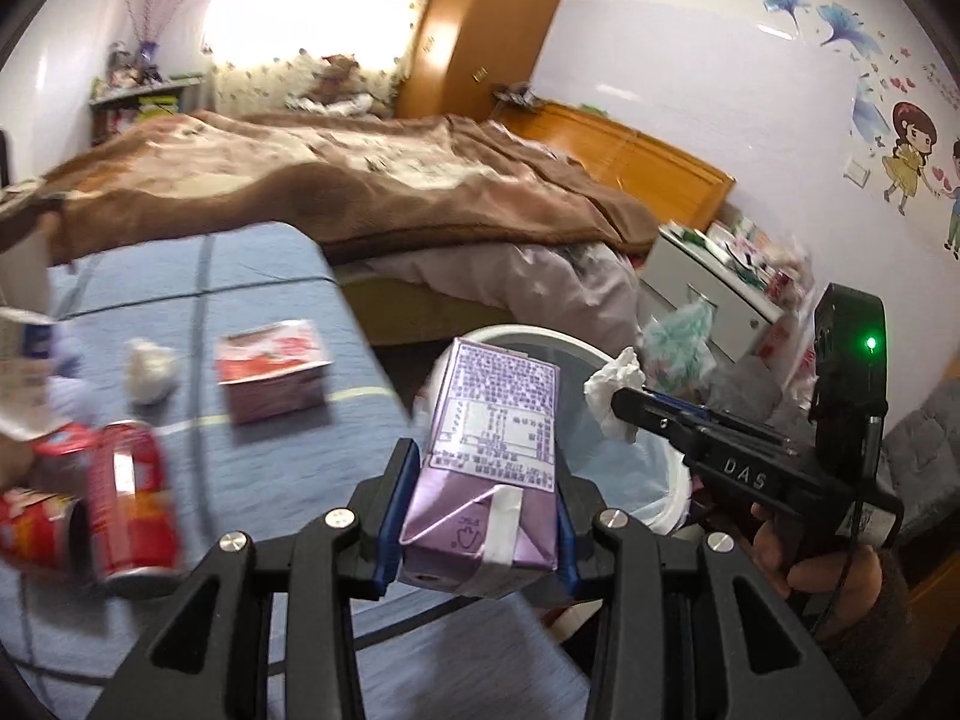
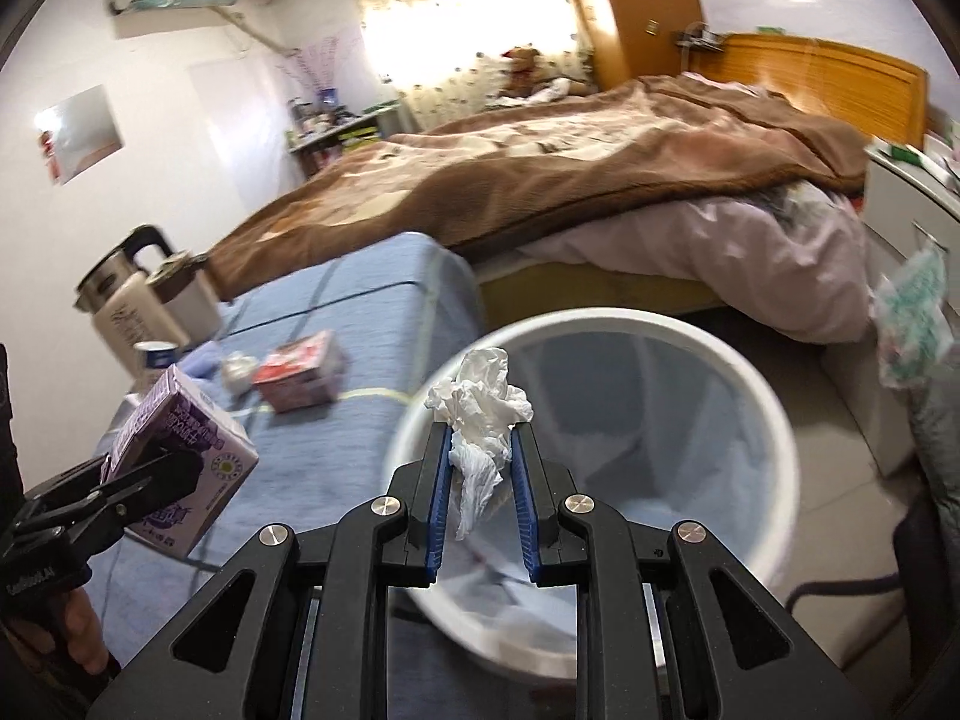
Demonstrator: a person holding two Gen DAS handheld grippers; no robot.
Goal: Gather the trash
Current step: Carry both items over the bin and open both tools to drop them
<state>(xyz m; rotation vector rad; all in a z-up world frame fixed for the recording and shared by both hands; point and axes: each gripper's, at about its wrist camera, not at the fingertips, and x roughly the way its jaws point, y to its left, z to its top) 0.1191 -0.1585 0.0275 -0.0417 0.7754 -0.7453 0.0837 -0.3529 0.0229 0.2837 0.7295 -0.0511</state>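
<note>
Nearest, the left gripper (image 1: 480, 480) is clamped on one purple drink carton (image 1: 486, 456), held at the near rim of the white bin (image 2: 774, 414). Beside it, the right gripper (image 2: 480, 450) pinches one crumpled white tissue (image 2: 480, 414) over the bin's open mouth. On the blue-covered table (image 1: 270, 288) behind lie two red cans (image 1: 129, 498), one red carton (image 1: 273, 369) and one more tissue wad (image 1: 150, 369). Beyond stands one bed (image 2: 540, 168).

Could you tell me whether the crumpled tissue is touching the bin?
Apart: the right wrist view shows the tissue pinched in the right gripper, above the bin.
</note>
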